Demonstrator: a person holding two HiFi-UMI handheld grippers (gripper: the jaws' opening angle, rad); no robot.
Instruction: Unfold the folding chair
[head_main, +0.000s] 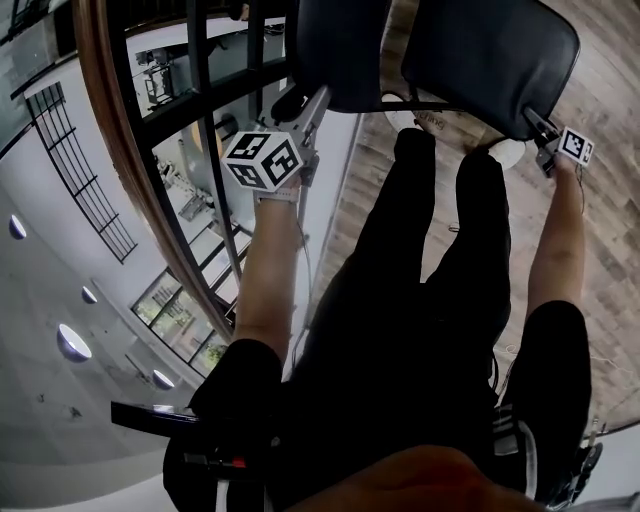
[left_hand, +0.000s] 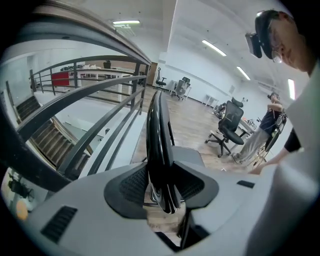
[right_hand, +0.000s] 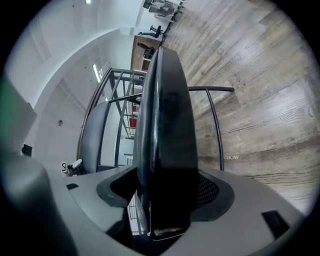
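The black folding chair stands in front of me in the head view as two padded panels, a left panel (head_main: 340, 50) and a right panel (head_main: 490, 60). My left gripper (head_main: 312, 105) is shut on the left panel's thin edge (left_hand: 159, 150), and both pads press on it in the left gripper view (left_hand: 162, 192). At the right panel's near corner is my right gripper (head_main: 540, 130). In the right gripper view (right_hand: 167, 200) the thick panel (right_hand: 167, 125) stands between the jaws, with a slit of light along the left pad. A thin metal frame tube (right_hand: 215, 125) curves off to the right.
A dark railing with a wooden handrail (head_main: 110, 150) runs close on the left, with a drop to a lower floor behind it. The person's black trouser legs (head_main: 420, 280) stand just before the chair. Office chairs (left_hand: 227, 127) and another person (left_hand: 270, 122) are farther off on the wood floor (right_hand: 260, 75).
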